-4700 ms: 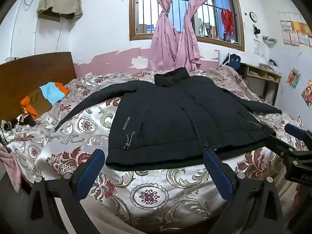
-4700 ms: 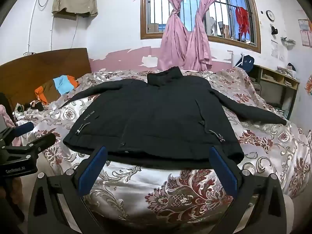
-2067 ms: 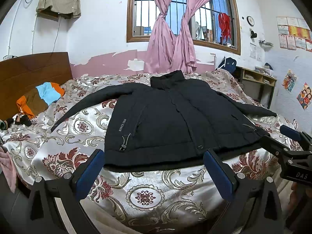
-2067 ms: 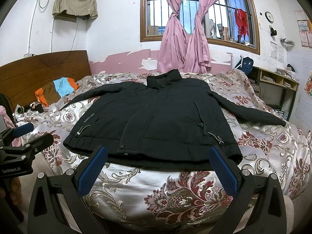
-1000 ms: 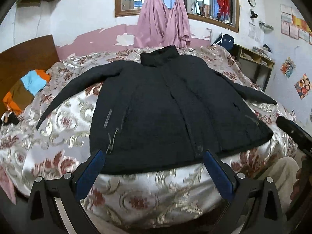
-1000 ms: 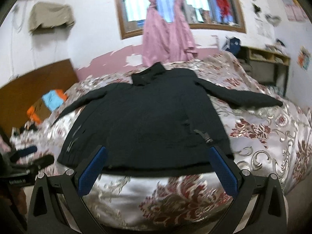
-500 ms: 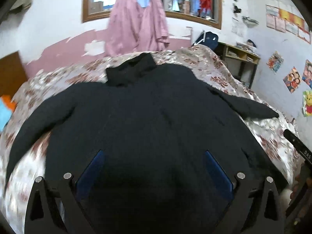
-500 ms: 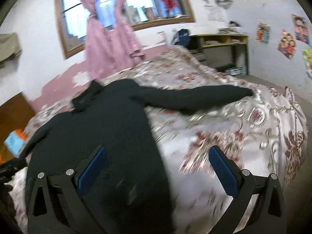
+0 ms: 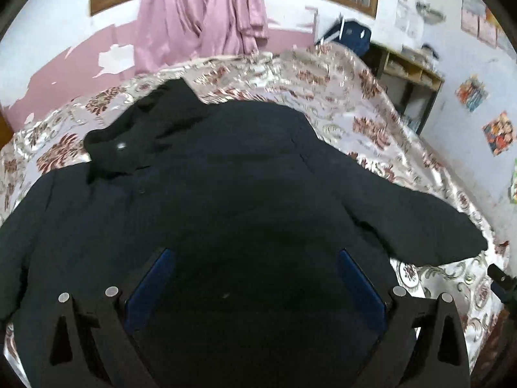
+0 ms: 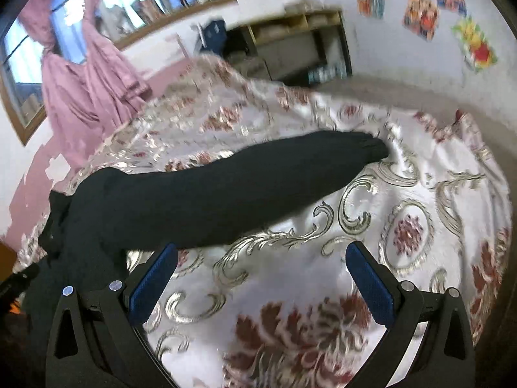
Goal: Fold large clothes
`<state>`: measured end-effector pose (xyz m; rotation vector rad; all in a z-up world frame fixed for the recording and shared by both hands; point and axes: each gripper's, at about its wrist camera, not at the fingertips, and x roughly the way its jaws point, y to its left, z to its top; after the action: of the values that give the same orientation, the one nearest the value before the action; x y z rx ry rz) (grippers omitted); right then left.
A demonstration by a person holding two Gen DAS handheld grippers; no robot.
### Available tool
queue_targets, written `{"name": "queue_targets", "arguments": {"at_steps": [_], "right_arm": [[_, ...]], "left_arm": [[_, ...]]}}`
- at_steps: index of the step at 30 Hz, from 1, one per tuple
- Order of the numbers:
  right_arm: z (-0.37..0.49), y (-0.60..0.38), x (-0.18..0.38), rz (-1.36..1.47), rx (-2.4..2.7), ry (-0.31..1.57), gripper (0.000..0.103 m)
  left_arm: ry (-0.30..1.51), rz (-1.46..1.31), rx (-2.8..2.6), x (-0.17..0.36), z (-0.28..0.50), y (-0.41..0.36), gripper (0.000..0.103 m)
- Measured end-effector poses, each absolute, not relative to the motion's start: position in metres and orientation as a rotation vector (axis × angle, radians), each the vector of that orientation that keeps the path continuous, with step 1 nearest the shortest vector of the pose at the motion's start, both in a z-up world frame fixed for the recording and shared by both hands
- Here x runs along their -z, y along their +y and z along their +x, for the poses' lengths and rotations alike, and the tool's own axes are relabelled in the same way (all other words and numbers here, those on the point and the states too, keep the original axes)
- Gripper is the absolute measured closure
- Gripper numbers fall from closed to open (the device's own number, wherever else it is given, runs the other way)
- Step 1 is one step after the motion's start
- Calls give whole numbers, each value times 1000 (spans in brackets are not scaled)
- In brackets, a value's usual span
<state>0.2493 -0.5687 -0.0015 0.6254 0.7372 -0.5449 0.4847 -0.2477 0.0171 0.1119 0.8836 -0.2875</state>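
A large black padded jacket [image 9: 226, 200] lies flat, front up, on the floral bedspread [image 9: 339, 97], collar [image 9: 142, 129] toward the far wall. In the left wrist view my left gripper [image 9: 255, 278] hovers open over the jacket's body, blue pads wide apart, nothing between them. The jacket's right sleeve [image 10: 242, 187] stretches out over the bedspread [image 10: 420, 226] in the right wrist view, cuff [image 10: 371, 148] to the right. My right gripper [image 10: 261, 274] hangs open just in front of the sleeve, above bare bedspread. Its tip [image 9: 501, 281] shows at the right edge of the left wrist view.
Pink curtains [image 9: 200, 16] hang at a window behind the bed. A wooden shelf unit [image 10: 300, 42] and a dark blue bag [image 9: 345, 32] stand by the right wall, which carries posters [image 10: 420, 13]. The bed's edge drops away at the right.
Both grippers have moved forward over the bed. The left one has closed in on the jacket's body, and the right one has swung right toward the outstretched sleeve. The jacket has not moved.
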Motion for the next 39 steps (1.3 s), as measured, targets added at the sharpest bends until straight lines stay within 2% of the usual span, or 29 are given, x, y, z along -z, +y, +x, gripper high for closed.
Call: {"name": "queue_targets", "arguments": {"at_steps": [7,13,14,15,17,19,21,23,24,27,32,39], "right_arm": [[284,-655,17,718,606,761,1],[299,-713,52,958,715,816,2],[297,-719,60,1012,737,815,5],[295,-719,65,1045,751,812,15],[294,-724,78,1101,780,808,27],[296,-724,84,1128,774,788,28],[299,-722,83,1128,773,776,42],[301,-721,79,1118,764,760,81],[301,-721,74,1122,756,750,85],[311,-712,43,1014,713,719,88],[352,-676,-22,786,570,664,90],[424,-564,-110,405,263,612,90]], "left_arm": [[953,150,200,7,523,-313,1],[1025,104,115,27,557,-324,1],[1038,107,109,31,561,-325,1],[1055,108,102,36,564,-325,1],[1066,109,97,42,567,-326,0],[1085,124,94,47,568,-327,0],[1117,140,93,51,572,-327,0],[1152,152,97,51,577,-328,0],[1176,146,103,49,580,-327,0],[1208,113,91,37,582,-318,0],[1151,87,71,13,571,-289,0],[1124,-114,166,-32,564,-210,0]]}}
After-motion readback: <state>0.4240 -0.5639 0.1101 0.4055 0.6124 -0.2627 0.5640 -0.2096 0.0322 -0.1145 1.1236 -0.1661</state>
